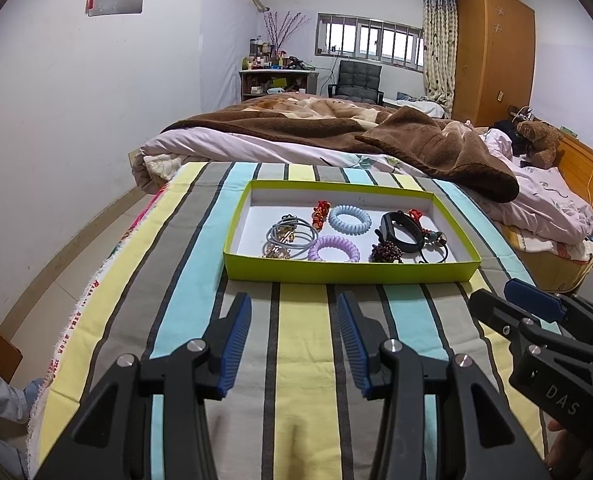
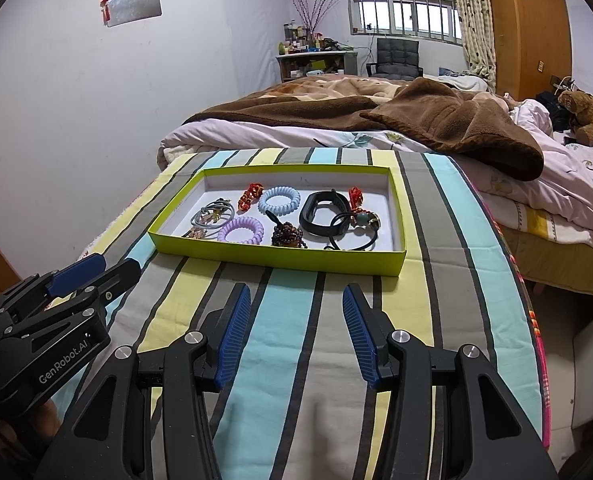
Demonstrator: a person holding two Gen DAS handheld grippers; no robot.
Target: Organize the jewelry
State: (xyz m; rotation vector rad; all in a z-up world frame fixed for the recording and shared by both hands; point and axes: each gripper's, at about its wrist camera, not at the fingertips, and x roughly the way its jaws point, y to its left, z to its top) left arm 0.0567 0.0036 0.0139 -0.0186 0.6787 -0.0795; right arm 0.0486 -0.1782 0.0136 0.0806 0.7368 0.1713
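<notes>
Right now both grippers hover side by side over the striped cloth (image 1: 296,360) that covers the table, angled downward toward the green tray (image 1: 348,270) ahead of them. The left gripper (image 1: 294,340) has its blue-padded jaws spread apart with nothing between them, only the cloth showing in the gap. The right gripper (image 2: 296,334) sits the same way, jaws wide and empty, just beside its partner and a little short of the tray's near wall. Neither touches the tray.

Inside the tray lies the jewelry: a blue coil hair tie (image 2: 279,200) toward the back, a purple coil hair tie (image 2: 240,230) nearer the front, a bunch of grey rings (image 2: 212,216) at the left, a dark bead bracelet (image 2: 288,236) in the middle, and a black wristband (image 2: 322,210) to the right. Beyond the table stands a bed with a brown blanket (image 1: 416,136).
</notes>
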